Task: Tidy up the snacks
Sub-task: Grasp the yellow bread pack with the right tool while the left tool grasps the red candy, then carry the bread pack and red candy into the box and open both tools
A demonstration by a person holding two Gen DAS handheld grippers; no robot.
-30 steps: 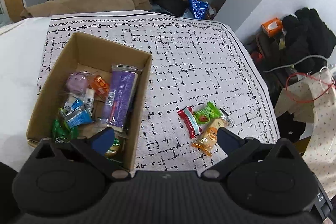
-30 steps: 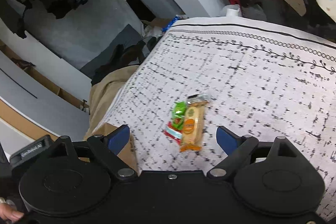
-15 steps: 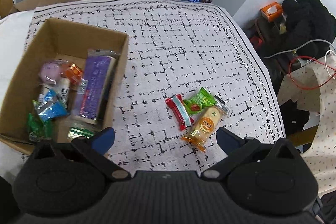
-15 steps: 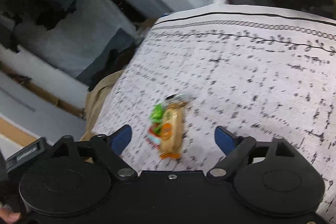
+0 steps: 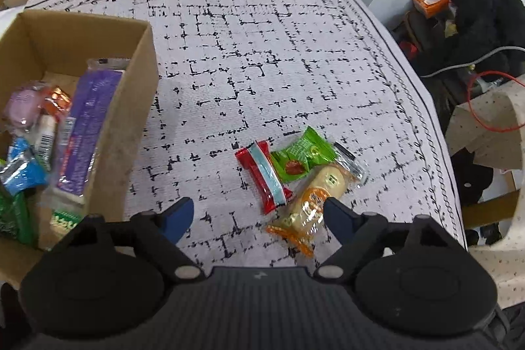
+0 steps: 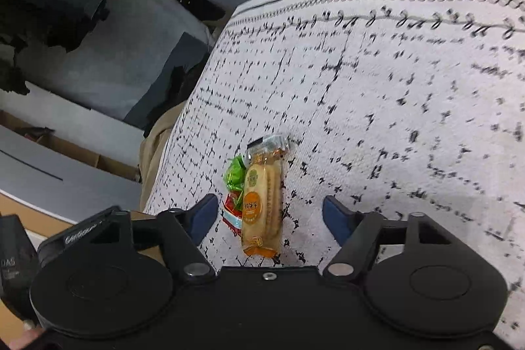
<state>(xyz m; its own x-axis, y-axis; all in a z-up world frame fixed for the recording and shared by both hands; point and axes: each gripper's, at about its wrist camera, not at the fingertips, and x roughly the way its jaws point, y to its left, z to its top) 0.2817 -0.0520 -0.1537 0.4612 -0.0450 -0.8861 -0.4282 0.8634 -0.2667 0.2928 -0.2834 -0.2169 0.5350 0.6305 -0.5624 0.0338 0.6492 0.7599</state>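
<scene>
Open cloth: tablecloth (image 5: 269,54) was left bare beyond the snacks.
Left barrier: passage was blocked by the cardboard box (image 5: 137,107) wall.
Cluster: biscuit pack (image 6: 262,195), green packet (image 5: 298,156) and red bar (image 5: 265,176) lay touching.

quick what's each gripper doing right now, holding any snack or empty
Left gripper: jaws closing, nothing held, red candy bar ahead.
Right gripper: jaws closing around the biscuit pack, not yet gripping.

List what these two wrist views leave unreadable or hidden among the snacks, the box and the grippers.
- Cardboard box, left wrist view: its left side is cut by the frame edge, its near end hidden behind the left gripper.
- Red packet, right wrist view: mostly covered by the cracker pack; the right gripper frames both.
- Cracker pack print: too small to read in either view.
- Green packet: partly hidden behind the crackers.
</scene>
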